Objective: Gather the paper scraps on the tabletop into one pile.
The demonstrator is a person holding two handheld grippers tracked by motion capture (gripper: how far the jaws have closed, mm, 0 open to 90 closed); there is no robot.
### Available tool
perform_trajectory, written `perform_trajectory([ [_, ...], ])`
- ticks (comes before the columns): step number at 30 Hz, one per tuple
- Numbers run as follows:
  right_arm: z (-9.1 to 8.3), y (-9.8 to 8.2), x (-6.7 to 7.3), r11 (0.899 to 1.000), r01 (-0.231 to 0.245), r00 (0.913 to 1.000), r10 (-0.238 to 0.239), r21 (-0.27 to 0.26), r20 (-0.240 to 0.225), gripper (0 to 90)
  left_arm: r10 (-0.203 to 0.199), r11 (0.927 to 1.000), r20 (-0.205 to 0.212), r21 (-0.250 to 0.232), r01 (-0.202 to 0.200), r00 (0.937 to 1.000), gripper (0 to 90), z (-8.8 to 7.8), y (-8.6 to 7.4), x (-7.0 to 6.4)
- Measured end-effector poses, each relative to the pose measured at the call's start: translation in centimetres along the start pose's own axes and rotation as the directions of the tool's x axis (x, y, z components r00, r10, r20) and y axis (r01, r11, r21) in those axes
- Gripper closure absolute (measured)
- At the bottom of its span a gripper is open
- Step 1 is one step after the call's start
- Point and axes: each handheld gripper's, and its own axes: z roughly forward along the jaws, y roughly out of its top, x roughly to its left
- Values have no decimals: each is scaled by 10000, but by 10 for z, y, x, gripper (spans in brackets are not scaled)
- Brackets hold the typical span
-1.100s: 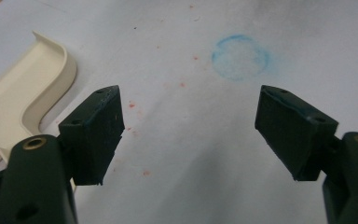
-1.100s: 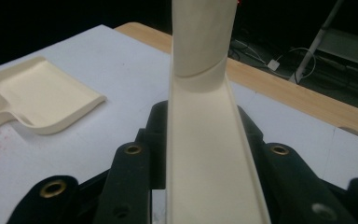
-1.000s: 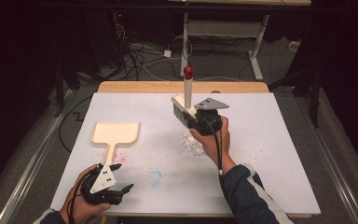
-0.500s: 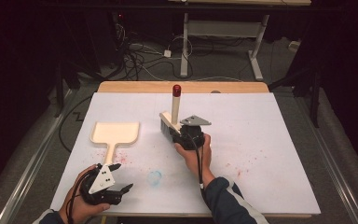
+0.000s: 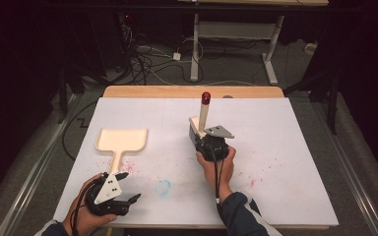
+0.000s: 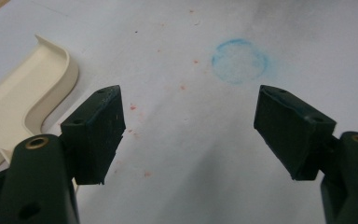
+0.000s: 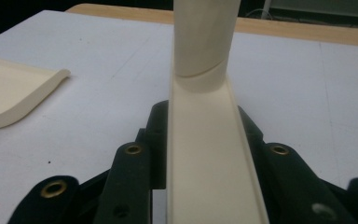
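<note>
Brush in right hand-held gripper

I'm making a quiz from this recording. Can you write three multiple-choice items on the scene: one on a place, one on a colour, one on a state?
1. Where does the dustpan lie?
A. On the table's left part
B. On the floor
C. In the right tongs

2. What colour is the brush's handle tip?
A. Green
B. Red
C. Black

3. How are the left tongs?
A. Shut on the dustpan
B. Shut on the brush
C. Open, nothing between them

Answers: 1 A, it rests on the white table. 2 B, the raised end is red. 3 C, the jaws stand wide apart over bare table.
</note>
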Motion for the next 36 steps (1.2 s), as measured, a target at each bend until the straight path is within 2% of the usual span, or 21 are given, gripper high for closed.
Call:
perform_trajectory([
  [4, -11, 7, -2, 9993, 110, 9997, -118, -358, -212, 674, -44, 9999, 71, 100, 43, 10000, 241, 2, 0, -1],
  [6, -18, 11, -6, 9986, 22, 9988, -48, -523, -491, 674, -40, 9999, 75, 126, 39, 10000, 241, 2, 0, -1],
  [11, -33, 24, -17, 9967, 64, 9974, -122, -811, -716, 674, -52, 9998, 93, 183, 50, 9999, 241, 3, -1, 0],
  [20, -49, 37, -42, 9949, 444, 9977, -488, -909, -467, 673, -16, 9996, 97, 283, 13, 10000, 241, 5, -1, -1],
  [25, -54, 35, -57, 9935, 669, 9965, -712, -920, -436, 674, -23, 9995, 91, 328, 20, 10000, 241, 6, -1, 0],
  [29, -57, 32, -65, 9907, 1072, 9933, -1103, -839, -341, 674, 4, 9992, 97, 391, -8, 10000, 240, 8, 0, -1],
  [33, -56, 25, -72, 9800, 1815, 9829, -1834, -810, -162, 674, 69, 9989, 94, 454, -74, 9999, 240, 9, 1, -1],
  [36, -50, 18, -80, 9785, 1933, 9800, -1960, -724, -334, 674, 59, 9989, 94, 455, -63, 9999, 241, 9, 1, -1],
])
